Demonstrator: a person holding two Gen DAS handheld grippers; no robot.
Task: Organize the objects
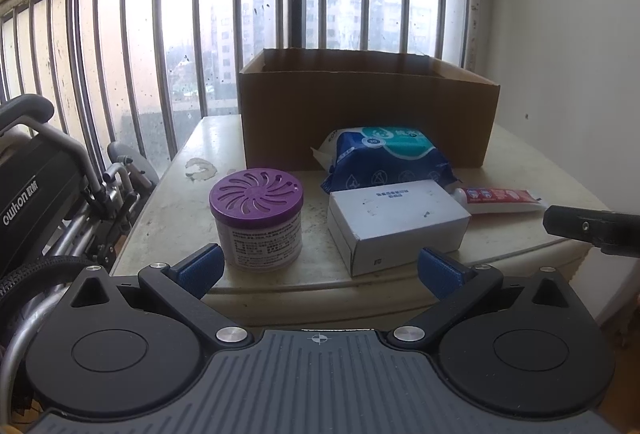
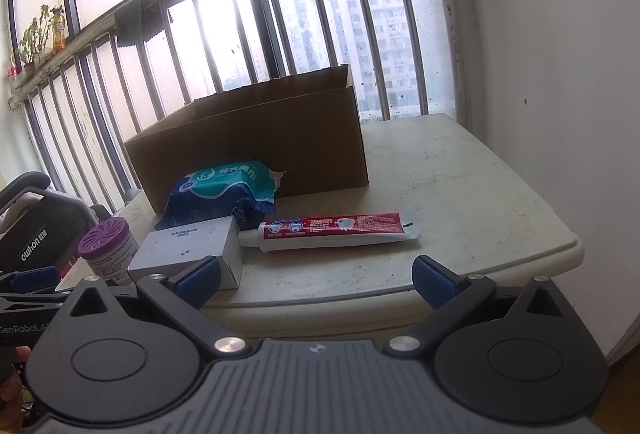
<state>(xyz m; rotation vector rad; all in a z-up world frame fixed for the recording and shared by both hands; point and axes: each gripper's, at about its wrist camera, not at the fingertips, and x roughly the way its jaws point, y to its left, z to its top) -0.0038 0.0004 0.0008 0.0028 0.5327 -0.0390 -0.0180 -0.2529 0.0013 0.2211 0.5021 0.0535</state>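
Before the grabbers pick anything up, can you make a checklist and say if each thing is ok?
1. Left gripper open with nothing between its fingers: ok.
2. Right gripper open with nothing between its fingers: ok.
3. Cardboard box open at the top: ok.
4. Room inside the box: cannot tell, its inside is hidden.
5. Purple-lidded jar standing upright on the table: ok.
6. Toothpaste tube, white box and wipes pack all still outside the cardboard box: not ok.
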